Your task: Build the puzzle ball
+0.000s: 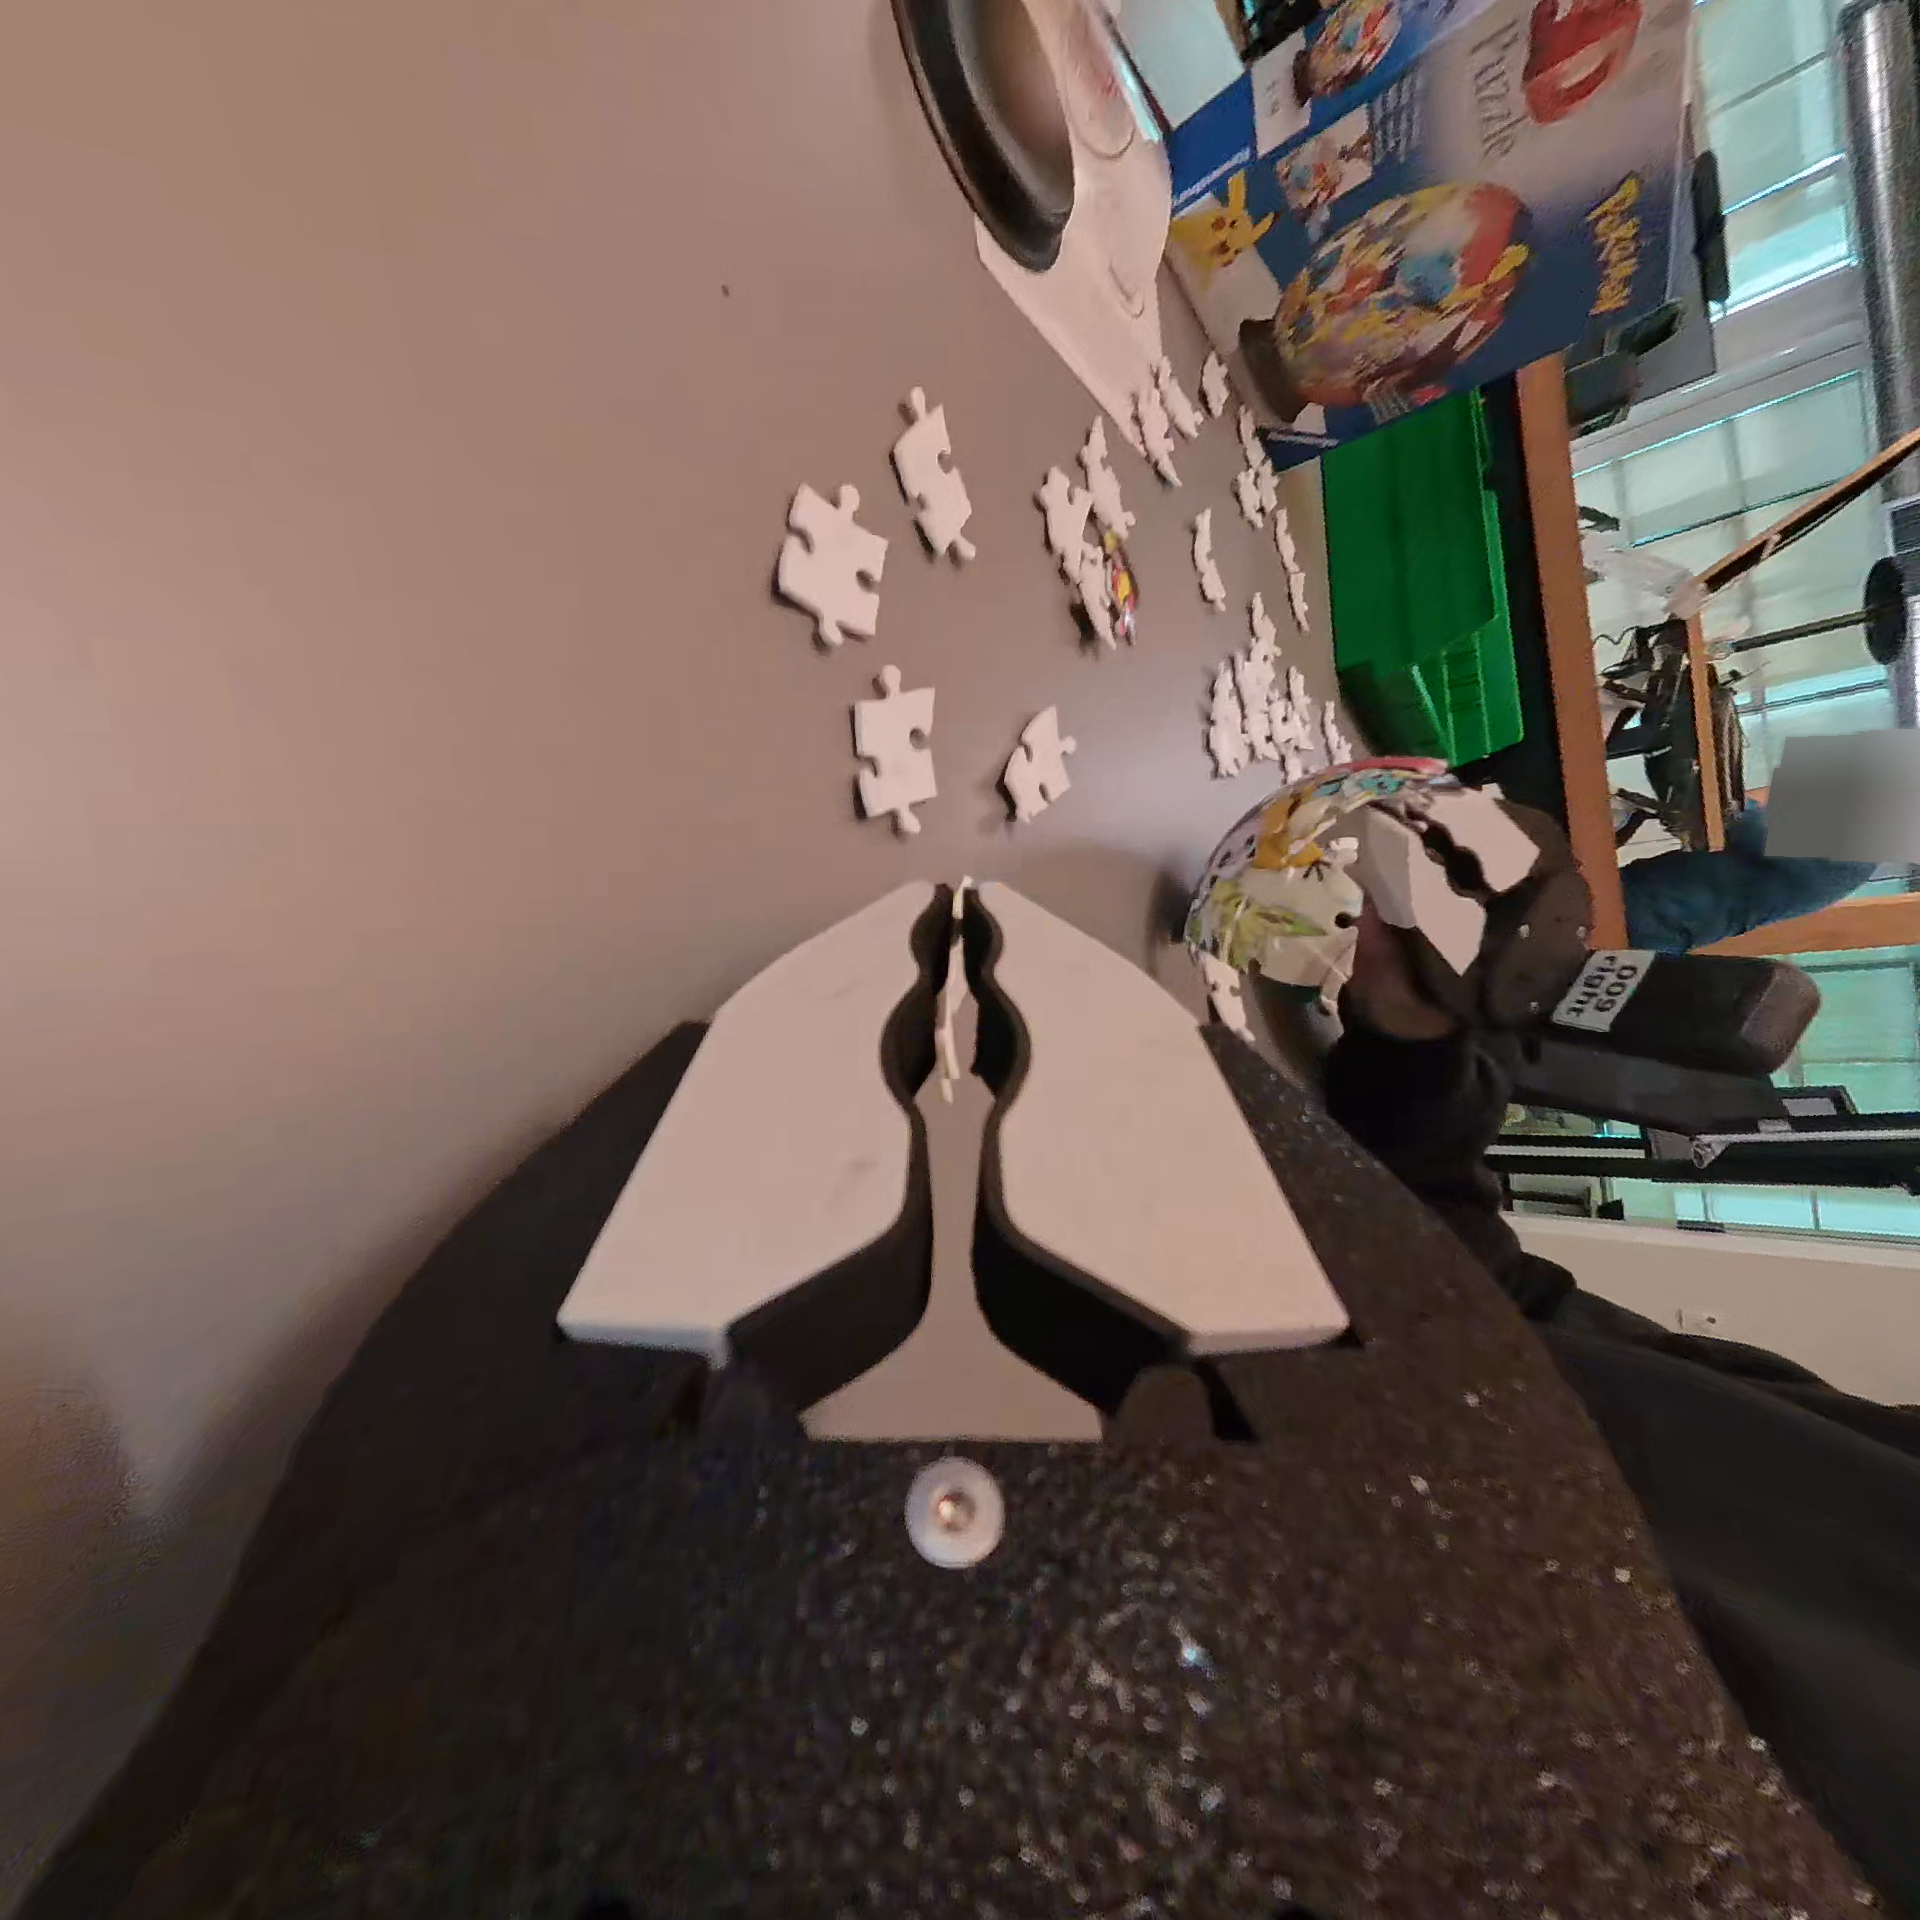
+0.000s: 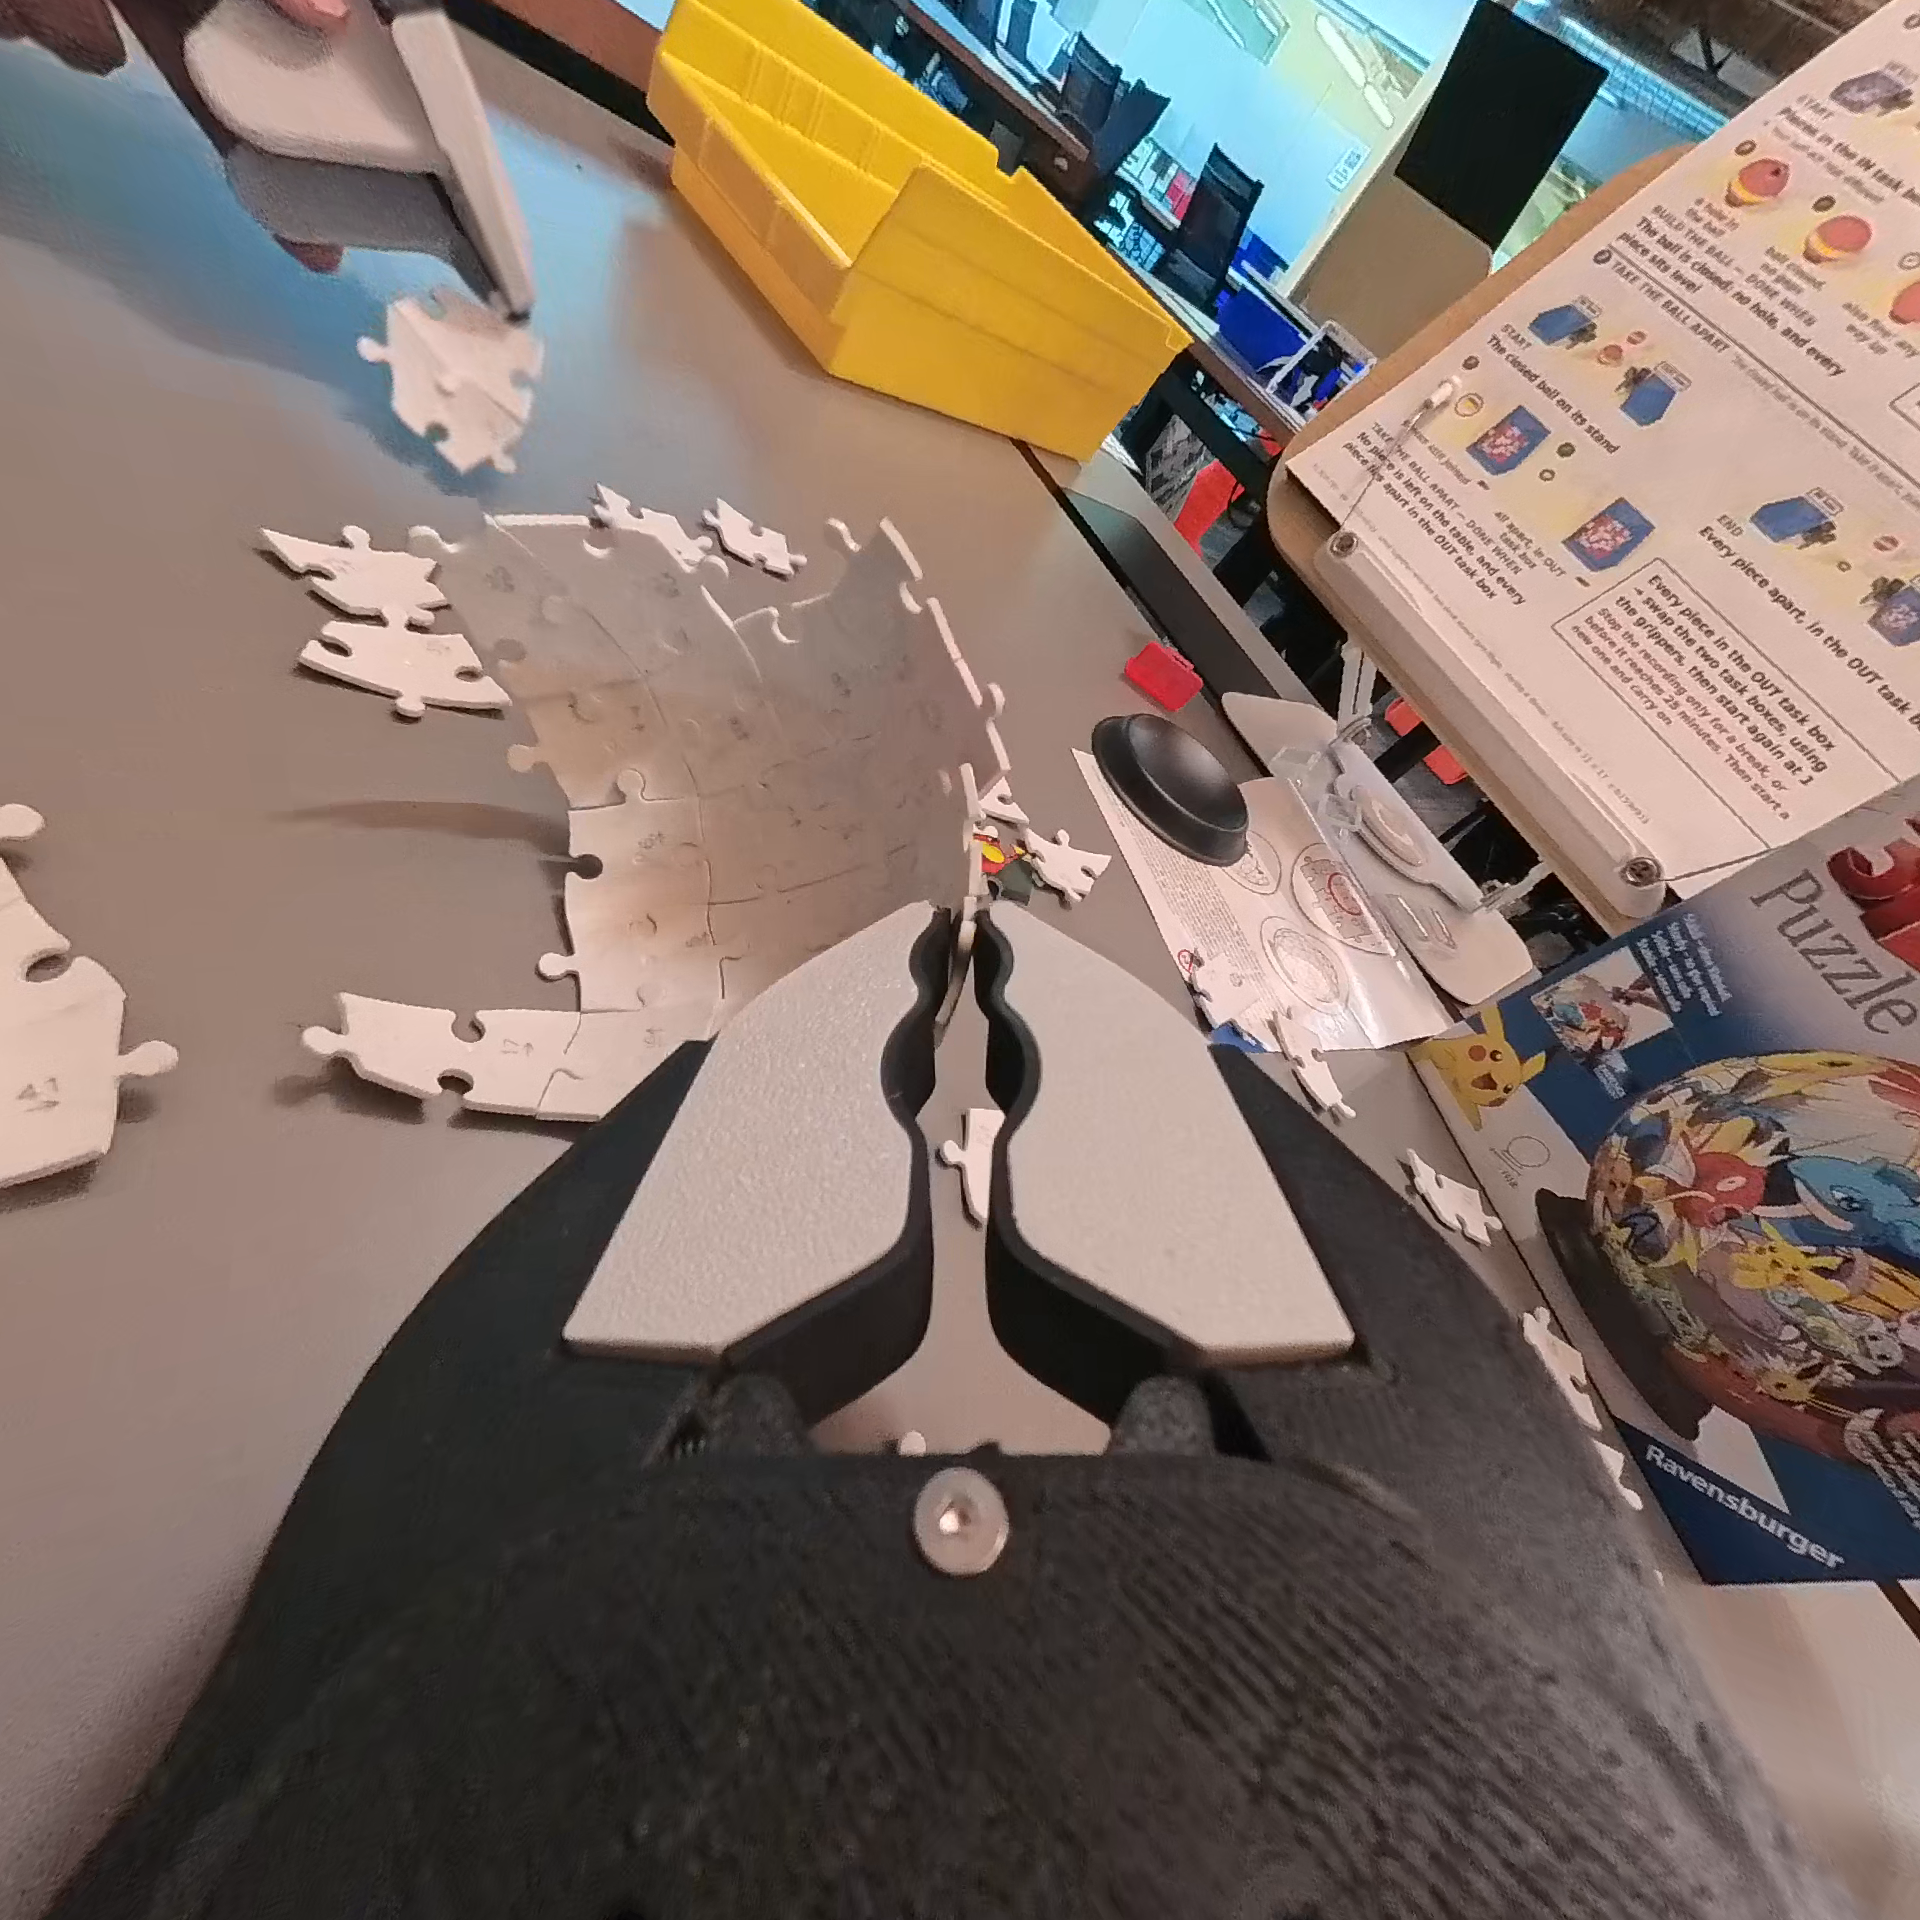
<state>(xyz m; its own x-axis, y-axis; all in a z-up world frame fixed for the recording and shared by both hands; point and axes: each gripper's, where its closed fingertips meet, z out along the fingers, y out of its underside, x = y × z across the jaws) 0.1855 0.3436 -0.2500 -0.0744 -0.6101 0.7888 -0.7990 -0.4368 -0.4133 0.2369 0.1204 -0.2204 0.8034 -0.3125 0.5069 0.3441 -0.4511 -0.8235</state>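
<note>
Curved shell of joined puzzle pieces [image 2: 748, 727], white and numbered inside, printed in colour outside, standing at mid-frame of the right wrist view on the grey worktop [image 2: 260, 1299]; its right edge clamped between the pads of the right hand-held gripper [image 2: 964, 925], jaws nearly closed on that thin rim. Same shell in the left wrist view at centre right [image 1: 1288, 883], coloured face outward, with the right hand-held gripper behind it.

Left hand-held gripper [image 1: 958, 891] clenched on one thin white puzzle piece [image 1: 954, 997], seen edge-on between the dark pads, tip low over the worktop. In the right wrist view, upper left, that hand-held gripper's tip touching a white puzzle piece [image 2: 462, 374] at its edge.

Four single white puzzle pieces [image 1: 831, 566] flat just beyond the left tip in the left wrist view, a cluster of many more farther right, too small to count. One loose colour-side-up piece [image 2: 1003, 868] beside the shell's clamped edge.

Two stacked yellow plastic bins [image 2: 914, 239] at the top centre of the right wrist view. One blue puzzle box [image 2: 1714, 1195] at lower right, one black round stand [image 2: 1169, 790] on one folded instruction leaflet [image 2: 1299, 914], one printed sheet on a board [image 2: 1662, 416] upper right, one small red block [image 2: 1164, 670]. Green bins [image 1: 1423, 582] at upper right of the left wrist view.
</note>
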